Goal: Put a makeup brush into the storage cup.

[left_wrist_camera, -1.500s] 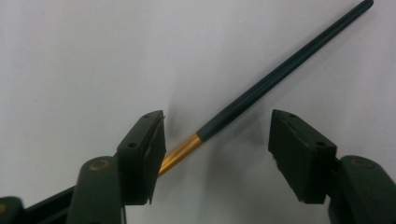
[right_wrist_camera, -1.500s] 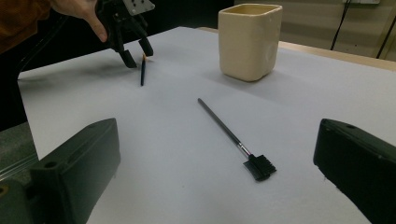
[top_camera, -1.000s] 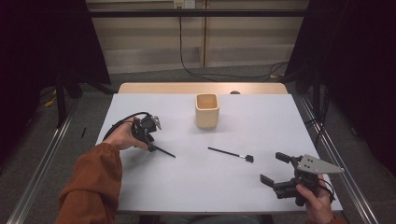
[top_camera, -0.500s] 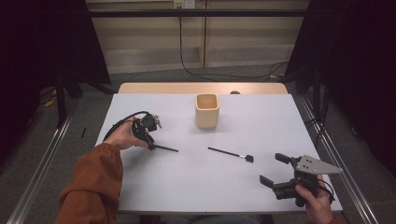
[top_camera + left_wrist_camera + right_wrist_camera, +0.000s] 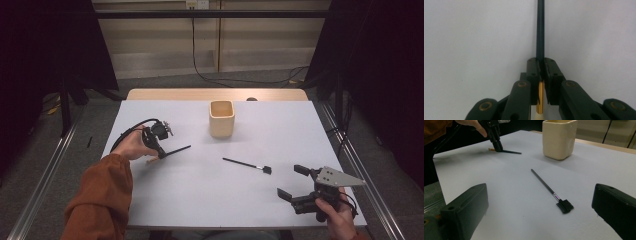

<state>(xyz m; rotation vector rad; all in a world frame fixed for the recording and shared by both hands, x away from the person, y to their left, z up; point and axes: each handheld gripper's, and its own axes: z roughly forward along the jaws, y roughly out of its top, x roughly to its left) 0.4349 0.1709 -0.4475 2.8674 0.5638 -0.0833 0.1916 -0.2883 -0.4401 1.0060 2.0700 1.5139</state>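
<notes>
A white table (image 5: 200, 195) is seen from above, with a cream square cup (image 5: 222, 118) standing toward its far side as the landmark. To the near left of the cup, the left gripper (image 5: 161, 152) is held by a hand in an orange sleeve (image 5: 100, 200). Its jaws have just been closing and are now clamped on a thin dark brush (image 5: 176, 150), which lies on the table and points toward the cup. In the left gripper view, the brush's dark handle (image 5: 540, 30) is seen running straight ahead from between the pressed-together jaws, with a gold band and a pale tip visible behind them. A second slim black brush with a comb-like head (image 5: 247, 166) is laid on the table on the near side of the cup, slightly to its right, well apart from both grippers. At the table's near right corner, far from the cup, the right gripper (image 5: 295, 181) is held with its jaws spread wide and nothing between them.
</notes>
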